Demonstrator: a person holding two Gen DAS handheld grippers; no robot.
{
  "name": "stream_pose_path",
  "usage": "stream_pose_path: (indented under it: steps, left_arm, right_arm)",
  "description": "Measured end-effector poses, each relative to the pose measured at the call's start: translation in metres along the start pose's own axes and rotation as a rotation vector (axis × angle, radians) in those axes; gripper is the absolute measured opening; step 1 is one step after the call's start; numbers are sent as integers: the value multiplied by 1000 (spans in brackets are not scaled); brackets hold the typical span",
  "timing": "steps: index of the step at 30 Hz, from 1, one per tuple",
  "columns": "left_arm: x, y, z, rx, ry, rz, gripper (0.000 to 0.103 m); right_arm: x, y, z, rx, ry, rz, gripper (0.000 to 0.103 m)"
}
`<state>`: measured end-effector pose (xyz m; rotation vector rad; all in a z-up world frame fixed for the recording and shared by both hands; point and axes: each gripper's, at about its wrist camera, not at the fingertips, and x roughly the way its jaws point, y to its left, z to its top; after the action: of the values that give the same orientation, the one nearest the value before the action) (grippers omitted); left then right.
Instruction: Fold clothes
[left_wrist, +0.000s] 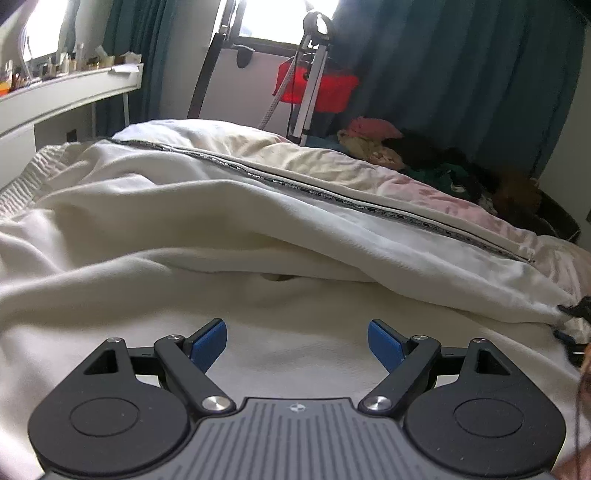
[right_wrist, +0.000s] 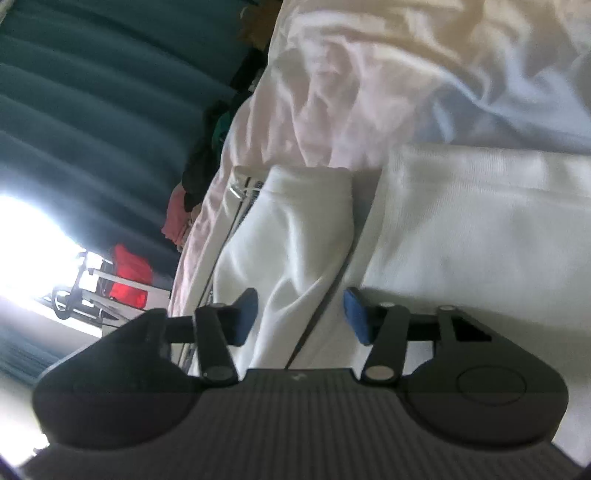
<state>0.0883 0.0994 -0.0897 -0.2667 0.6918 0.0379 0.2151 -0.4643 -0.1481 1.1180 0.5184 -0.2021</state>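
Your left gripper (left_wrist: 297, 341) stands wide open, its blue pads (left_wrist: 207, 345) well apart and holding nothing; it hovers low over the cream garment (left_wrist: 184, 236), which is spread across the bed (left_wrist: 424, 192) in front of you. Whether the pads brush the cloth under them cannot be told from this angle. Your right gripper (right_wrist: 301, 314) is rolled onto its side and is open too, though a little less wide, with a white sleeve-like fold (right_wrist: 291, 236) of the same garment running up between the pads; the pads sit clear of it on both sides, so nothing is pinched. That straddle looks like the approach to a pinch, or the let-go after one, and the frames fit both. The garment lies mostly flat with a zip (left_wrist: 369, 206) running along its far edge, one panel humped over another near the middle, which suggests a jacket partly laid over itself, either mid-fold or only loosely spread. The bed serves as the flat work surface. Beyond the far edge a pile of other clothes (left_wrist: 424, 155), pink, yellow, dark and green, sits against the curtain (left_wrist: 461, 74), likely kept aside so this piece has room.
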Motion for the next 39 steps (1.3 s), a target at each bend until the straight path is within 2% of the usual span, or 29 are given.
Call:
stream_pose_path:
  steps: [1, 5, 8, 10, 12, 14, 18, 22, 26, 27, 29, 30, 31, 34, 37, 39]
  left_arm:
    - [-2, -2, 0, -6, -1, 1, 85]
    - [3, -12, 0, -4, -17, 25, 85]
    - [12, -18, 0, 16, -22, 49, 85]
    - [17, -19, 0, 12, -12, 56, 85]
    - [19, -18, 1, 3, -10, 55, 85]
    - [16, -17, 1, -3, -16, 41, 85]
    - [8, -14, 5, -27, -22, -4, 85]
    - [-1, -17, 9, -27, -41, -29, 85]
    - [-14, -22, 9, 11, -77, -16, 85]
    - [-18, -22, 10, 8, -86, 1, 85]
    - [-26, -21, 10, -1, -102, 23, 85]
    - [-31, -20, 10, -1, -105, 26, 85]
    - [-35, -19, 10, 2, -107, 27, 85]
    - [-48, -16, 7, 26, -107, 27, 85]
    - [-62, -11, 2, 46, -112, 24, 85]
    - [-72, -6, 1, 35, -120, 12, 85]
  right_arm:
    - [5, -1, 2, -2, -7, -3, 42]
    - [26, -4, 9, -31, -45, -36, 35]
    - [30, 1, 9, -71, -78, -47, 34]
    - [27, 6, 11, -95, -107, -44, 12]
    - [18, 12, 18, -106, -156, -30, 9]
    - [3, 15, 28, -107, -215, -20, 7]
    - [4, 3, 25, -177, -178, -69, 6]
    - [3, -3, 21, -250, -145, -109, 11]
    - [-36, 29, -3, -494, -199, -137, 12]
    - [-46, 37, -12, -566, -218, -135, 17]
    - [-65, 52, -31, -709, -254, -131, 47]
    - [-74, 59, -38, -745, -261, -116, 74]
    - [-84, 66, -45, -776, -267, -99, 86]
    - [-112, 87, -63, -803, -237, -26, 84]
    - [-143, 105, -84, -725, -167, 81, 84]
    - [-163, 113, -104, -701, -148, 123, 84]
